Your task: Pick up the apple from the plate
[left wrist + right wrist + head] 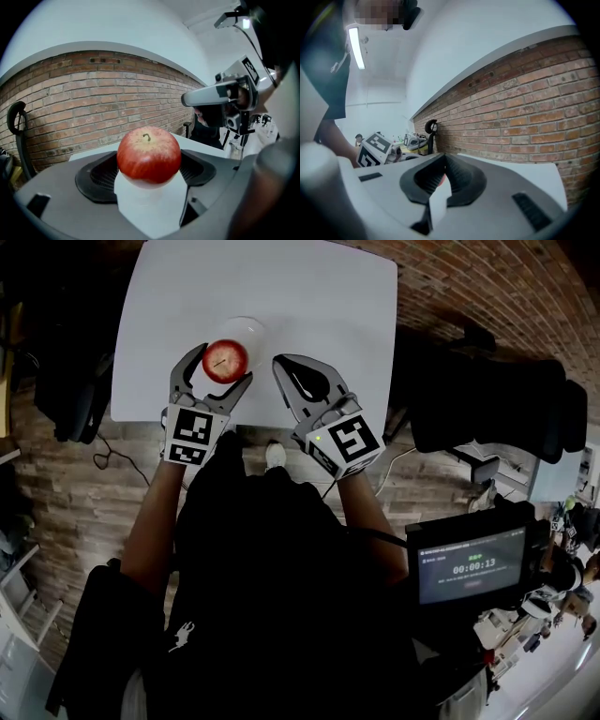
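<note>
1. Right gripper (286,367): jaws drawn together on nothing, just beside the plate (251,329).
2. Left gripper (223,367): jaws pressed against both sides of the red apple (148,154).
3. Apple sits over the plate's near edge; possibly touching it, unclear.
4. Plate rests on the white table (309,296).

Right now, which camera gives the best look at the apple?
The left gripper view: the apple fills its centre, stem and streaked skin clear, clasped between the jaws. The head view shows it small from above, over the plate. The right gripper view shows only a red sliver beyond its shut jaws.
</note>
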Demonstrator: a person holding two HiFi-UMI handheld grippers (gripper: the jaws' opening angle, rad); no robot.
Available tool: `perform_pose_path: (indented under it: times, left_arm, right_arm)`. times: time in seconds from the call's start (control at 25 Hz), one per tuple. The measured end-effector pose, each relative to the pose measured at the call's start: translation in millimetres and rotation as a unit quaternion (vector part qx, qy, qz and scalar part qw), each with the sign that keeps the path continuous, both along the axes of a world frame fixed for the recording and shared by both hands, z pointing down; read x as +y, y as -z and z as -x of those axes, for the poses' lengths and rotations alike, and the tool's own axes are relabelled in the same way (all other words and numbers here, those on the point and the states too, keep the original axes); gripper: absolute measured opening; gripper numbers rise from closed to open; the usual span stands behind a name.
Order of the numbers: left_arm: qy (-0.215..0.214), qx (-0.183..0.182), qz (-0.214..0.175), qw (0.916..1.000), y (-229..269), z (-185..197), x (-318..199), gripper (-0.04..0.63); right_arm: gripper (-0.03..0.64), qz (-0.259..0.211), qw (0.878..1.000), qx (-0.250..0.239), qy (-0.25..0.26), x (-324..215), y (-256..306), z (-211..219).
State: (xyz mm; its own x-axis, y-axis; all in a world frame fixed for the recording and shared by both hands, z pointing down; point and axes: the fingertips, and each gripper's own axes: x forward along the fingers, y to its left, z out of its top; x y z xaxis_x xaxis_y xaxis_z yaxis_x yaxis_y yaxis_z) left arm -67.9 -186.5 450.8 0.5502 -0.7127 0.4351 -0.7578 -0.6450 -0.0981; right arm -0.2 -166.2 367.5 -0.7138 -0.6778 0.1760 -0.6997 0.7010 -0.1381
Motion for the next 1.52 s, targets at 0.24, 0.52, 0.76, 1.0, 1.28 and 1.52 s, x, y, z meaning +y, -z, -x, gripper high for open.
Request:
perform_pose_path:
  times: [0.24, 0.52, 0.76, 1.0, 1.28, 1.52]
  left_arm:
    - [-0.009, 0.005, -0.007, 0.9999, 17.4, -3.3, 15.5, 0.4]
    - [-0.017, 0.009, -0.014, 0.9997, 36.3, -5.7, 36.5, 0.4]
    - [-0.023, 0.009, -0.021, 0.9995, 46.9, -9.5, 44.9, 0.4]
    - [-0.03, 0.012, -0.032, 0.999, 59.6, -15.9, 51.6, 0.4]
    - [-0.033, 0.016, -0.037, 0.9987, 63.7, -17.1, 55.0, 0.4]
    - [-0.033, 0.014, -0.035, 0.9987, 62.9, -17.3, 56.4, 0.4]
  right_arm:
    - [0.003, -0.007, 1.0, 0.003, 0.01, 6.9, 10.2, 2.2]
    - [0.003, -0.016, 1.0, 0.0, 0.016, 22.3, 23.3, 4.6]
    - [0.003, -0.022, 1.0, -0.013, 0.011, 26.1, 30.5, -0.9]
    - [0.003, -0.033, 0.999, -0.016, 0.011, 30.0, 39.1, -5.4]
    - [0.003, -0.038, 0.999, -0.005, 0.013, 32.9, 38.4, -3.8]
    - [0.003, -0.038, 0.999, -0.003, 0.011, 32.7, 38.3, -6.2]
